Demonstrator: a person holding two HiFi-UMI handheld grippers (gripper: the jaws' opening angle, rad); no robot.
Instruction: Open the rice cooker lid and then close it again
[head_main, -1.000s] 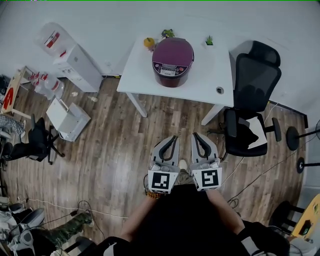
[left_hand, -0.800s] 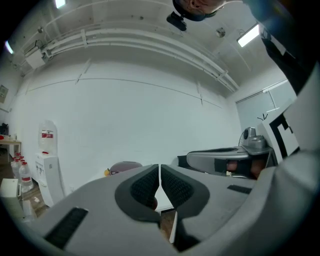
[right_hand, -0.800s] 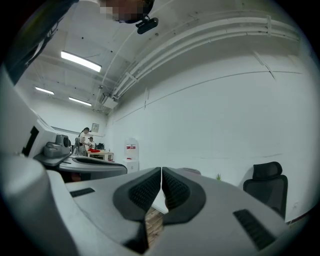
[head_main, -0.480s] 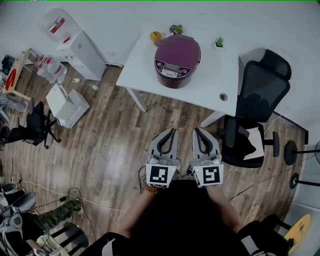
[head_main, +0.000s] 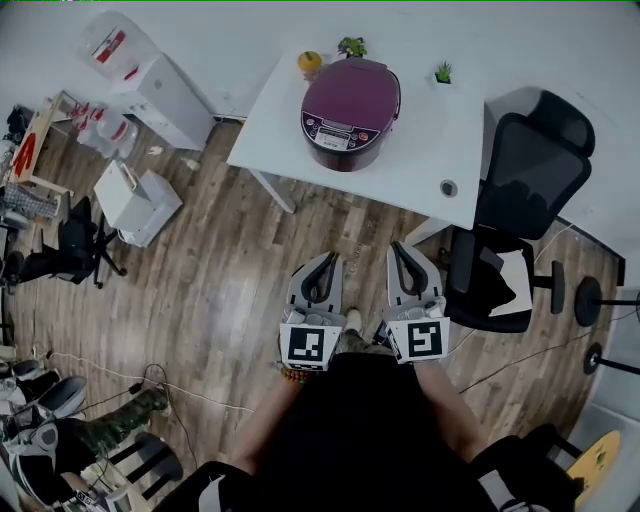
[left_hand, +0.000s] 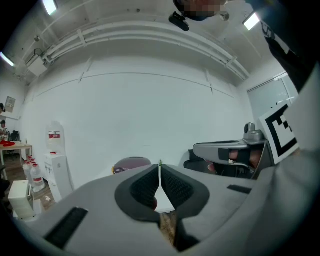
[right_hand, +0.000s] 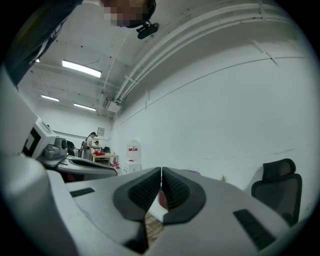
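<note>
At top centre, head view: rice cooker (head_main: 345, 125), lid (head_main: 356, 92) down, on white table (head_main: 420, 165), well apart from my claws. Lower centre: L claw (head_main: 331, 258) & R claw (head_main: 396, 247), both pinched shut, empty. Risk: shut tips may skid off lid, shoving cooker back; chair (head_main: 525, 170) at right could snag R claw.

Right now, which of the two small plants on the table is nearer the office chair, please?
The right-hand plant, at the corner; the other plant stands by the yellow fruit.
</note>
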